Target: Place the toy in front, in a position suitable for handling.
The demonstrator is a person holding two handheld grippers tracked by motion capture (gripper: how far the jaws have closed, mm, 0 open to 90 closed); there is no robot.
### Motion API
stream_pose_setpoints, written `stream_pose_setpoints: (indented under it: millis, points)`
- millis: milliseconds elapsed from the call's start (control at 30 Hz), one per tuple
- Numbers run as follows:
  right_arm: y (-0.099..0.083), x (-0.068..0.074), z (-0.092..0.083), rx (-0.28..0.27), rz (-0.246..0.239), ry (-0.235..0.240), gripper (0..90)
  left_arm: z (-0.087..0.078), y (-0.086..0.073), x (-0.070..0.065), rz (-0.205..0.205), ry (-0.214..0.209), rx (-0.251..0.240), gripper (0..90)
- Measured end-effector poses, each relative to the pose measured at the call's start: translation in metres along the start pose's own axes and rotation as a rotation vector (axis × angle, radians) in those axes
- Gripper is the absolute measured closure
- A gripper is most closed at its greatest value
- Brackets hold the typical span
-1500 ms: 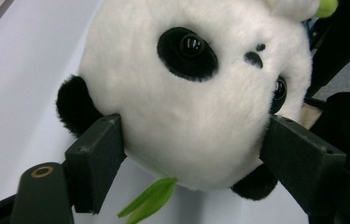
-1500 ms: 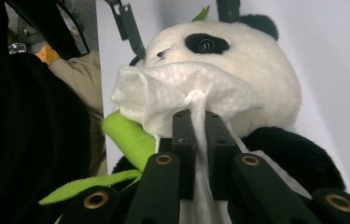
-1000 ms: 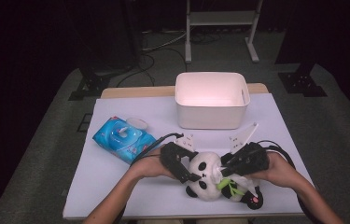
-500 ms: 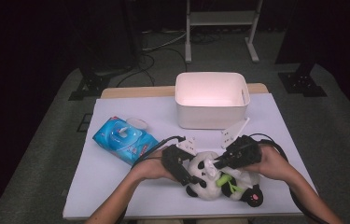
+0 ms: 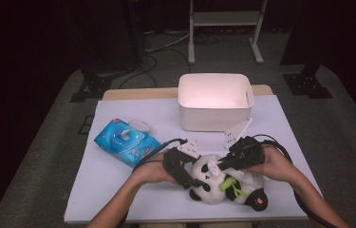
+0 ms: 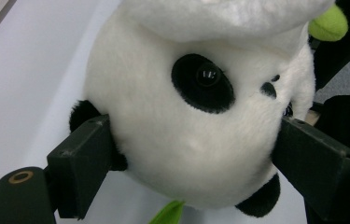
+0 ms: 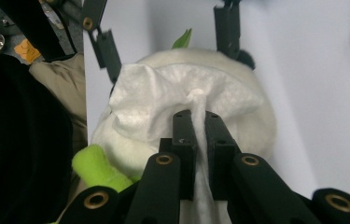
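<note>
The panda plush lies near the front edge of the table, a little right of its middle. The left gripper clamps the panda's head from both sides: in the left gripper view the two black pads press into the white fur beside the ears, with the eye patch facing the camera. That wide hold looks meant to keep the soft toy from sliding or rolling while it is rubbed.

The right gripper is pinched tight on a white wipe, the cloth bunched between its jaws and its free part spread over the top of the head. Holding the wipe by a gathered fold lets the loose part drape flat on the fur, so this reads as cleaning the toy.

The green leaf on the panda's chest shows just under the right hand. The blue pack of wipes sits well apart toward the left edge, its lid apparently flipped open, though that is hard to tell from the high view. The white bin stands at the back edge, probably waiting for the toy or the used wipe
</note>
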State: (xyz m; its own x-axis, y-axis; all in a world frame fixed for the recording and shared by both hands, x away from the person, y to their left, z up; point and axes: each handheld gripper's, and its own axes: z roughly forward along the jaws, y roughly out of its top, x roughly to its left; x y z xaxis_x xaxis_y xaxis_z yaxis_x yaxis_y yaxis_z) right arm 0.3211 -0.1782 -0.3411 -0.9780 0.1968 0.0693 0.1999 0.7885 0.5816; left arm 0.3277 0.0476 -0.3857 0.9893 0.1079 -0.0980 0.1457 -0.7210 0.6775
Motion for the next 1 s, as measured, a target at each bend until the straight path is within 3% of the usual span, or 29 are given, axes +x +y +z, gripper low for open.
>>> stream_pose_setpoints:
  millis: [167,467,700,1000]
  points:
    - [-0.008,0.003,-0.001,-0.004,0.007,0.000,84.6,-0.007,0.002,0.002,-0.022,-0.006,-0.033,13.9]
    - [-0.015,0.006,-0.004,0.014,0.016,0.008,84.6,-0.001,0.003,0.001,-0.006,-0.022,-0.015,16.0]
    - [0.000,0.006,-0.005,0.050,-0.011,-0.019,84.4,0.001,0.003,-0.002,0.011,-0.011,0.002,16.1]
    - [0.019,0.000,0.000,0.062,-0.031,-0.011,84.3,0.001,0.002,-0.005,0.025,0.002,-0.004,16.2]
